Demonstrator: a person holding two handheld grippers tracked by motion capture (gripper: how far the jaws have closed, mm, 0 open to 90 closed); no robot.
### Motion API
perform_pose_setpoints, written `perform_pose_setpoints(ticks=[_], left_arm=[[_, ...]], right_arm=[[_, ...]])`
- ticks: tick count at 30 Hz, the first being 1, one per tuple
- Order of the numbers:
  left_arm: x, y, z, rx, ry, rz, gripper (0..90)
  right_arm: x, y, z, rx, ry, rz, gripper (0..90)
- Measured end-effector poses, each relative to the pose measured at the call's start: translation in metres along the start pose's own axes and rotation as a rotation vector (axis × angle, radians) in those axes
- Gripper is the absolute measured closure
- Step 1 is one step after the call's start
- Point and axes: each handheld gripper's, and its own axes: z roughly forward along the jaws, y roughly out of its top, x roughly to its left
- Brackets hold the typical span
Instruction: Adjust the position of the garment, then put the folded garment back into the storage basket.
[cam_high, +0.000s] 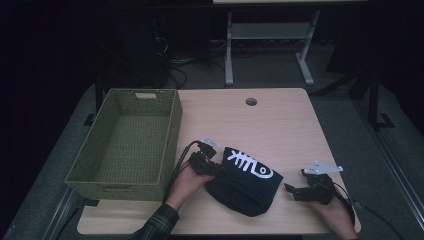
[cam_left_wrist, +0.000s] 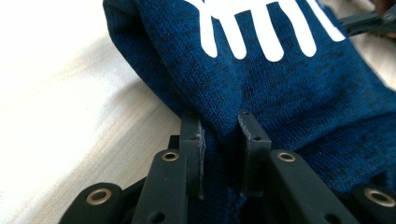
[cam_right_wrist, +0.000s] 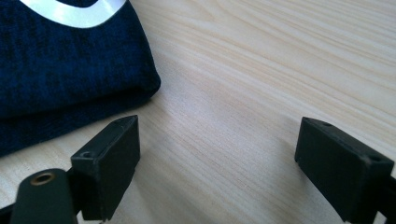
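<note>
A folded dark blue knit garment (cam_high: 245, 186) with a white fish-bone print lies on the wooden table (cam_high: 270, 125), near its front edge. My left gripper (cam_high: 219, 170) is at the garment's left edge. In the left gripper view, the left gripper (cam_left_wrist: 222, 135) is shut on a fold of the blue knit garment (cam_left_wrist: 280, 84), with cloth pinched between both pads. My right gripper (cam_high: 291, 190) rests just right of the garment. Seen in the right gripper view, the right gripper (cam_right_wrist: 215, 149) is open over bare wood, and the garment (cam_right_wrist: 60, 70) lies beyond its left jaw, apart from it.
A green woven basket (cam_high: 172, 135) with nothing in it stands at the table's left side, close to my left hand. A round cable hole (cam_high: 251, 101) sits near the table's far edge. Desk legs and cables lie on the dark floor beyond.
</note>
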Motion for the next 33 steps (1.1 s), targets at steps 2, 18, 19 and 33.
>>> perform_pose_setpoints(ticks=[2, 18, 19, 33], left_arm=[[-0.003, 0.002, -0.005, -0.008, -0.001, 0.001, 75.5], [-0.016, 0.021, -0.04, -0.057, -0.011, 0.025, 75.6], [-0.018, 0.022, -0.043, -0.057, -0.011, 0.029, 75.6], [-0.027, 0.046, -0.077, -0.019, -0.022, 0.047, 75.9]], right_arm=[[0.0, 0.0, 0.0, 0.0, 0.0, 0.0, 13.6], [0.0, 0.0, 0.0, -0.001, 0.001, 0.0, 13.6], [0.0, 0.0, 0.0, -0.001, 0.001, -0.001, 13.6], [0.0, 0.0, 0.0, -0.003, 0.0, 0.0, 13.6]])
